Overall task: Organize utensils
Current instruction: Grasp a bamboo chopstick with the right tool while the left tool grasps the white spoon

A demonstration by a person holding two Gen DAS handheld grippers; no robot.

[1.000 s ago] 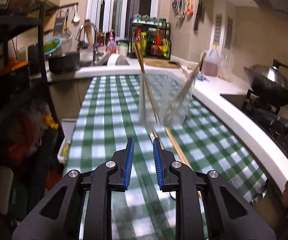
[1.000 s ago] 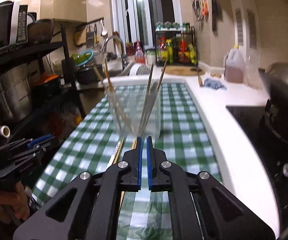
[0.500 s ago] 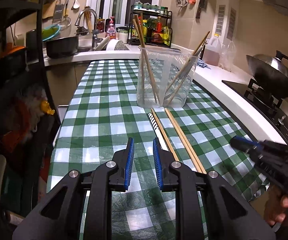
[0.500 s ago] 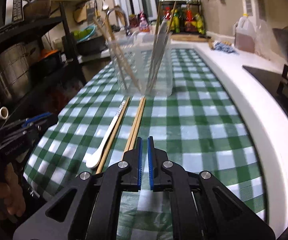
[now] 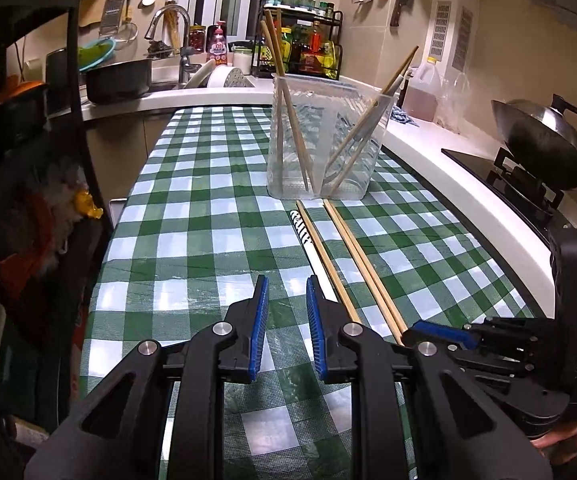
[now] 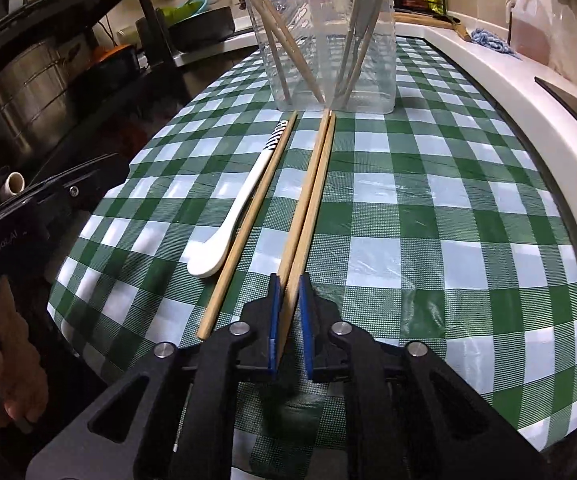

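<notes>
**Step in hand: right gripper lining up on the chopstick pair**

**Left to right across the cloth.** The left gripper (image 5: 284,304) hovers over the green checked tablecloth (image 5: 192,216) with its jaws apart and nothing between them; it is released. Just right of it lies the white spoon (image 6: 232,224), bowl end toward the near edge, patterned handle toward the container. A single chopstick (image 6: 252,224) lies against the spoon's right side. Further right, a pair of chopsticks (image 6: 312,188) lies side by side, touching. The right gripper (image 6: 288,300) sits at the pair's near end with its jaws opening. The pair's near end runs between the blue pads, but no pad is seen pressing on it, so nothing is grasped.

**Destination.** The clear plastic container (image 5: 324,140) stands upright at the far tips of the loose utensils. It already holds chopsticks in two leaning groups.

**Judgement.** This is the approach to a pick. The next move calls for the jaws to widen enough to take both sticks, settle to the cloth, then close evenly so neither stick rolls free.

**View differences.** The right wrist view shows the spoon's bowl and the sticks inside the jaws. The left wrist view hides both, but shows the container's full height and the wok (image 5: 540,140) on the stove at right.
</notes>
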